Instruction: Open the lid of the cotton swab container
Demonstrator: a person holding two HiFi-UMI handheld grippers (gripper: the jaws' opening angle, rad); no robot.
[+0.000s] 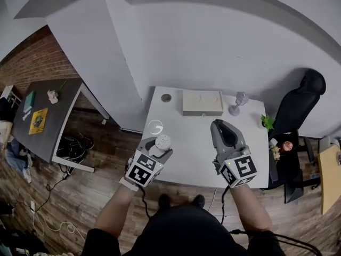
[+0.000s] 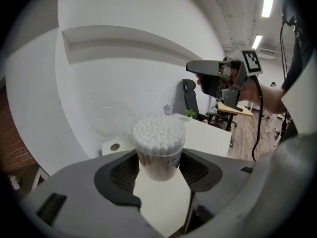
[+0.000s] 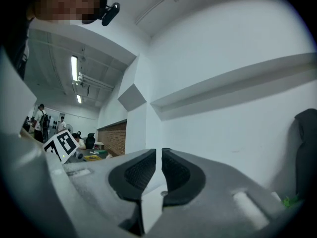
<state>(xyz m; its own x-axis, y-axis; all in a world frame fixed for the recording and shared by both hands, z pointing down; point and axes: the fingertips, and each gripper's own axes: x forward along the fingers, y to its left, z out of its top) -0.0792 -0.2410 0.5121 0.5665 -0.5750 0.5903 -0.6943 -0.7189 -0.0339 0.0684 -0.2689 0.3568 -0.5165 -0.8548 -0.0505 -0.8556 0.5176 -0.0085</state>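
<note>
Now, above the white desk [image 1: 197, 143], the left gripper [image 2: 159, 168] has the cotton swab container [image 2: 158, 140] upright between wide-set jaws. The right gripper [image 3: 159, 171] is nearly closed and empty. The clear lid [image 2: 106, 119] looks flipped back beyond the jaws, so squeeze lightly and hold it level to avoid spilling swabs.

Left hand-held gripper [image 1: 161, 149] grips cotton swab container [image 1: 163, 141].

A box [image 1: 202, 102] sat at the table's [image 1: 197, 159] far edge, with a glass ornament [image 1: 240, 101] right of it. The cotton swab container [image 1: 163, 142] was near the left edge, its lid [image 1: 155, 127] just behind.
</note>
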